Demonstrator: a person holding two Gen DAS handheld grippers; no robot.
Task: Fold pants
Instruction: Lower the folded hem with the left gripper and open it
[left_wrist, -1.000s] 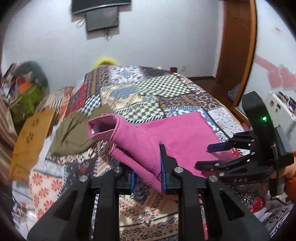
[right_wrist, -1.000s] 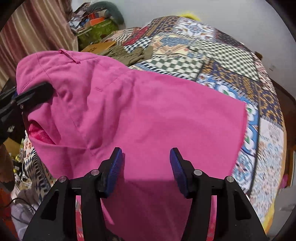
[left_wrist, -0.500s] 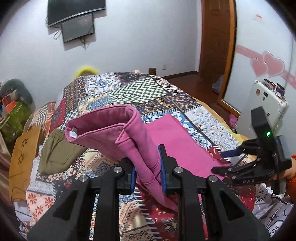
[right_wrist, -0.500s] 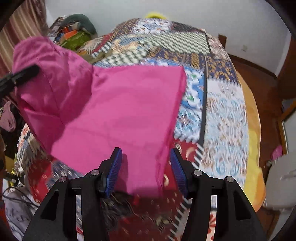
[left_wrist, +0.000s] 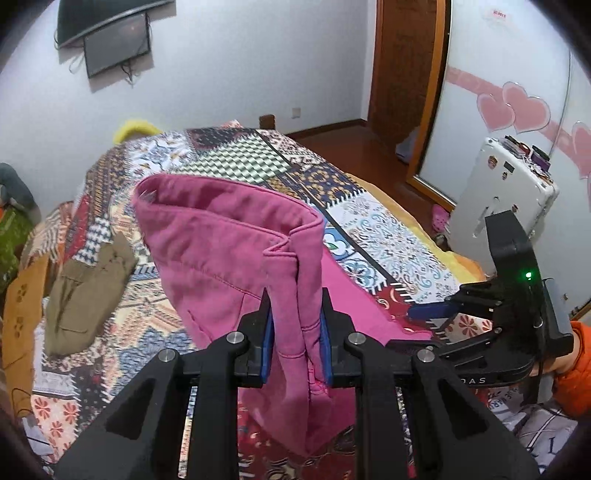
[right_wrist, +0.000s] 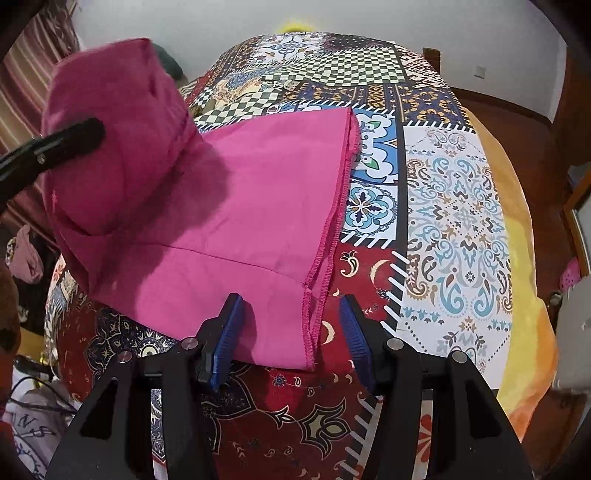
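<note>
The left gripper (left_wrist: 295, 325) pinched the pink pants (left_wrist: 236, 254) at the waist, lifted above the bed (right_wrist: 458, 221); legs ran toward one o'clock, and the right gripper (right_wrist: 290, 332), jaws apart, straddled the hem corner

Pants (left_wrist: 236, 251) on bedspread (right_wrist: 458, 206): waistband end raised off the bed, pinched between the fingers of left gripper (left_wrist: 296, 328); leg end lying flat, hem toward the right. Right gripper (right_wrist: 291, 332) at the near edge, fingers either side of the hem corner, not touching. Second garment (left_wrist: 88, 295) left of pants, apart, flat on bedspread.
</note>
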